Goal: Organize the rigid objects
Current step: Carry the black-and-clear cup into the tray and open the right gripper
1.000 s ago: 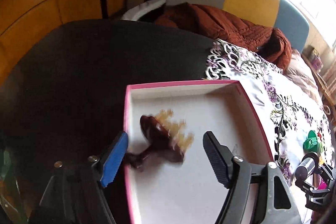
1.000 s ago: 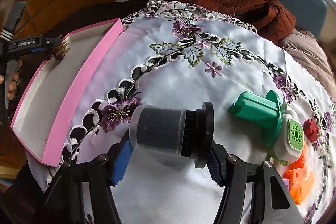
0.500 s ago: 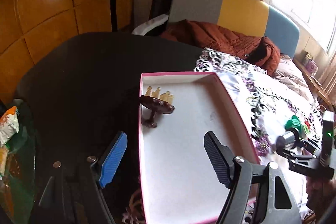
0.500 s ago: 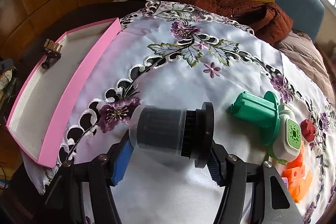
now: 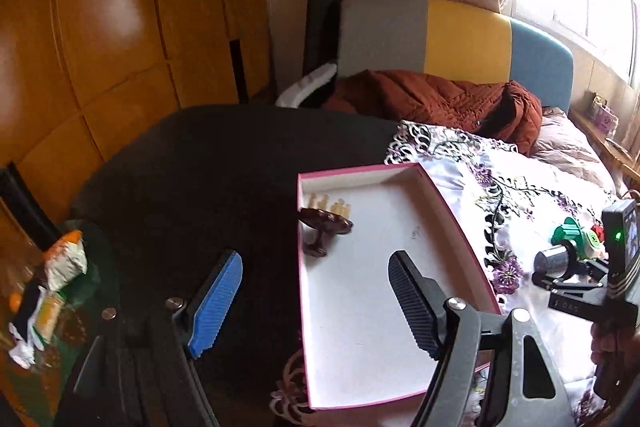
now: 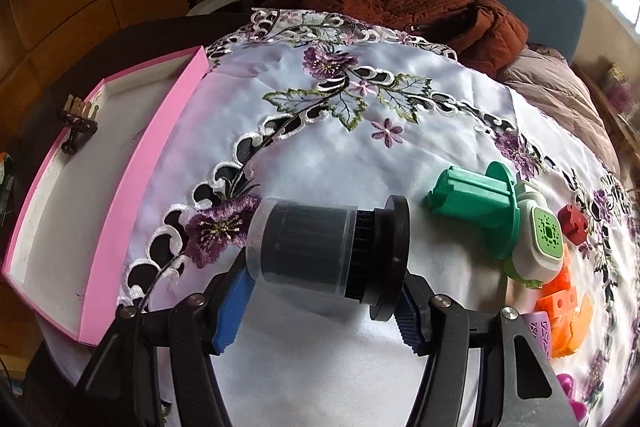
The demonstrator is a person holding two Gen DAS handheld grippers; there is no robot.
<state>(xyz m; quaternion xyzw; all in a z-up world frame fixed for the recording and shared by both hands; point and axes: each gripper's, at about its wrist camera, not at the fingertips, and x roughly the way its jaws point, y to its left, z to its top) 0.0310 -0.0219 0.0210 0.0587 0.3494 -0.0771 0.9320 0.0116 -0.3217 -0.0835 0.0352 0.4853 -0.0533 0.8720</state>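
A brown hair claw clip (image 5: 326,223) (image 6: 78,121) lies by the far left wall of the pink tray (image 5: 360,171) (image 6: 132,187), which has a white floor. My left gripper (image 5: 316,267) hangs open and empty, back from the clip, over the tray's left rim. My right gripper (image 6: 322,287) is shut on a black cylinder with a clear cap (image 6: 308,247) (image 5: 554,261), held sideways just over the flowered cloth (image 6: 320,131). To its right lie a green spool-like piece (image 6: 472,207), a white and green punch (image 6: 540,239) and a small red piece (image 6: 572,223).
Orange blocks (image 6: 564,311) and a lilac piece (image 6: 538,327) lie at the cloth's right edge. A brown jacket (image 5: 440,99) lies on the chair behind the black table (image 5: 200,167). Snack wrappers (image 5: 60,267) sit at the far left.
The left gripper let the hair clip go into the tray, then drew back and up from it. The right gripper kept still with the cylinder.
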